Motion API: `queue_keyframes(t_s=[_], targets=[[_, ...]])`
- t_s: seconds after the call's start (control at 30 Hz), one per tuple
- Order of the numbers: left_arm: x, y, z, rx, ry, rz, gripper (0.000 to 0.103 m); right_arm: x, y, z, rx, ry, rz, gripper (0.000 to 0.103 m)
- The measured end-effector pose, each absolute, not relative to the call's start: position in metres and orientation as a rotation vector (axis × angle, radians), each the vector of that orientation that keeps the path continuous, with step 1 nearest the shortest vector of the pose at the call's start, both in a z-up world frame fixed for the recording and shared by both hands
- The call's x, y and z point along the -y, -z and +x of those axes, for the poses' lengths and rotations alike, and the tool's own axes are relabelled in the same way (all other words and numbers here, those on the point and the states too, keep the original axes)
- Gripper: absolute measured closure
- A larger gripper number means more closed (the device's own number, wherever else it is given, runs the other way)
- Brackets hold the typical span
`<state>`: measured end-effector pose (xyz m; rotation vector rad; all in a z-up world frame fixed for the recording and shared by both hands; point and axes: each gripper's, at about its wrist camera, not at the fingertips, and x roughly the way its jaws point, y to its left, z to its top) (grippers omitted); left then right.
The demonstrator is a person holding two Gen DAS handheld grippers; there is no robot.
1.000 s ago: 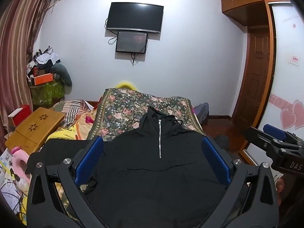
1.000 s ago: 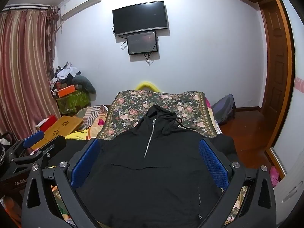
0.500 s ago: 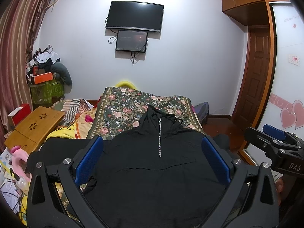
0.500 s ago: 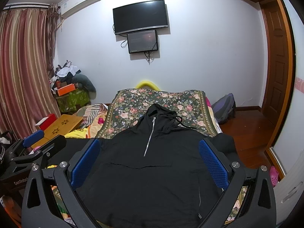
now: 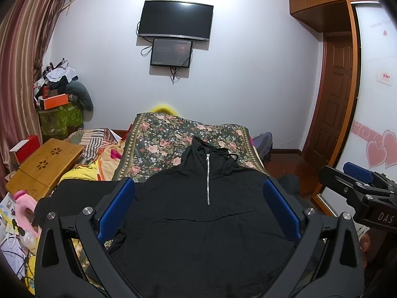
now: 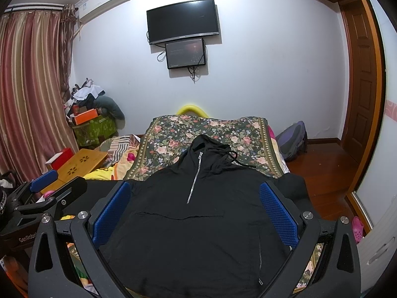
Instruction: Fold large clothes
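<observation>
A black hooded pullover with a silver half zip [image 5: 198, 218] lies flat, front up, on the floral bedspread [image 5: 163, 146], hood pointing to the far wall. It also shows in the right wrist view [image 6: 193, 228]. My left gripper [image 5: 198, 206] is open and empty, held above the pullover's lower half. My right gripper [image 6: 194, 206] is open and empty too, beside it to the right. Each gripper appears in the other's view: the right gripper [image 5: 359, 186] and the left gripper [image 6: 44, 193].
A wooden lap table [image 5: 44, 166] and bedding clutter lie at the left of the bed. A backpack [image 6: 292, 141] sits on the wooden floor at the right, by the door [image 6: 362, 74]. A TV [image 5: 176, 19] hangs on the far wall.
Both grippers have tilted up very slightly, so the room sits a little lower in view. The pullover has not moved and both grippers stay open.
</observation>
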<state>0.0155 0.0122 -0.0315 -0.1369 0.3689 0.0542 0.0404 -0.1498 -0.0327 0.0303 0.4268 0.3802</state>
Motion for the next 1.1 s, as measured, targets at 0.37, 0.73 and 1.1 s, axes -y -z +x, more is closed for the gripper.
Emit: queue_keyframes(t_s=[0.37,0.73,1.1], targets=[[-0.0121,0.0324,0.016,-0.369,-0.056,-0.134,0.0,0.1536,0.0354,0.0404,-0.428,-0.378,0.031,0.0],[-0.0107,0.0374,0.017,-0.372,-0.057,-0.129,0.0,0.155,0.0334,0.0432,-0.432,-0.378,0.032,0.0],[-0.0106,0.0374,0.0172,-0.364,-0.052,-0.124,0.0,0.1588,0.0345,0.0455,-0.44,-0.367,0.03,0.0]])
